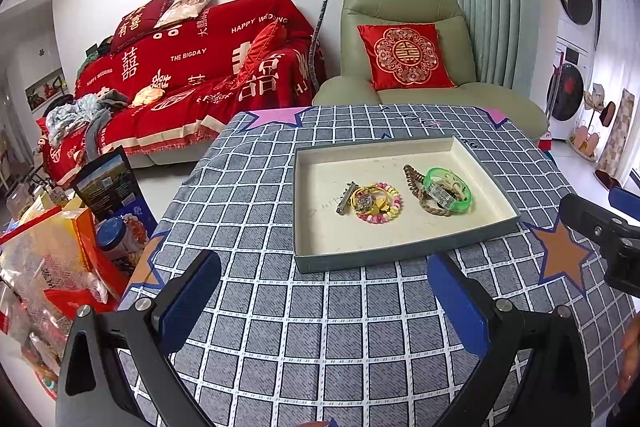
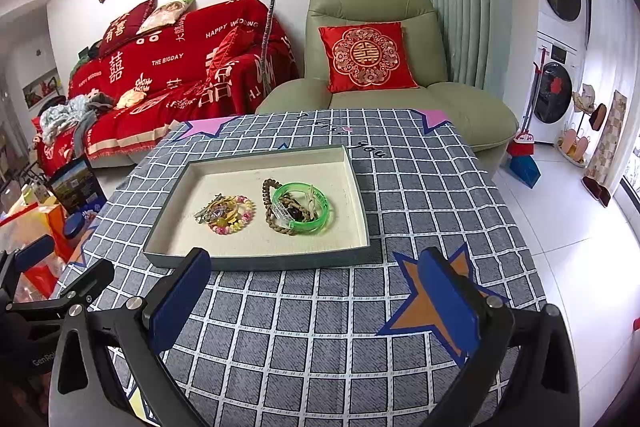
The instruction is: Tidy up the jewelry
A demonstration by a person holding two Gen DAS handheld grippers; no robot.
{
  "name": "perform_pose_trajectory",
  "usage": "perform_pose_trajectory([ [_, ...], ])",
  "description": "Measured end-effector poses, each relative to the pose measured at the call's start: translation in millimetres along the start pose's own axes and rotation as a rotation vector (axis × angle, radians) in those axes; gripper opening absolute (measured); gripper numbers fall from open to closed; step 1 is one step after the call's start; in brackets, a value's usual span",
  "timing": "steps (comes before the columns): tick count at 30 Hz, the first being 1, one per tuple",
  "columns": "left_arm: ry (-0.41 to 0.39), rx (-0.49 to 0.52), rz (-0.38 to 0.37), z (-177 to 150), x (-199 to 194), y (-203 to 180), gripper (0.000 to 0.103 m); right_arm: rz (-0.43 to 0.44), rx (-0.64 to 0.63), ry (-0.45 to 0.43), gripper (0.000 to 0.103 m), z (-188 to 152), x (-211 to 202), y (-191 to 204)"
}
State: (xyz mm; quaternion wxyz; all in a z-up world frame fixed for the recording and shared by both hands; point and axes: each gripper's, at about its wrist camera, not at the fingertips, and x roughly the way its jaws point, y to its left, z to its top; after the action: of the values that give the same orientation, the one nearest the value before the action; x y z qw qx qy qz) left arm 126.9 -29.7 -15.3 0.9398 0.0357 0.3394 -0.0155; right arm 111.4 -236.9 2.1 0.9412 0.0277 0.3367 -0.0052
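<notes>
Both the left claw and right claw hang spread wide and empty over the checked worktop, while the jewelry sits in two tangled heaps inside the tray, bead bracelets just beside the green bangle, fitting either sorted or awaiting sorting

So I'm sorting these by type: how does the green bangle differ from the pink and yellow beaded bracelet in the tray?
The green bangle is one solid translucent band; the beaded bracelet is a string of small pink and yellow beads. The bangle rings brown cords, the bracelet rings gold pieces. Both lie flat in the tray.
</notes>
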Motion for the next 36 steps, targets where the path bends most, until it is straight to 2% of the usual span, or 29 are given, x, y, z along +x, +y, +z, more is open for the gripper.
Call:
perform_pose_trajectory([
  [36, -0.002, 0.007, -0.003, 0.1, -1.8, 0.2, 0.103, 0.002, 0.002, -0.001, 0.103, -0.1, -2.1, 2.4],
])
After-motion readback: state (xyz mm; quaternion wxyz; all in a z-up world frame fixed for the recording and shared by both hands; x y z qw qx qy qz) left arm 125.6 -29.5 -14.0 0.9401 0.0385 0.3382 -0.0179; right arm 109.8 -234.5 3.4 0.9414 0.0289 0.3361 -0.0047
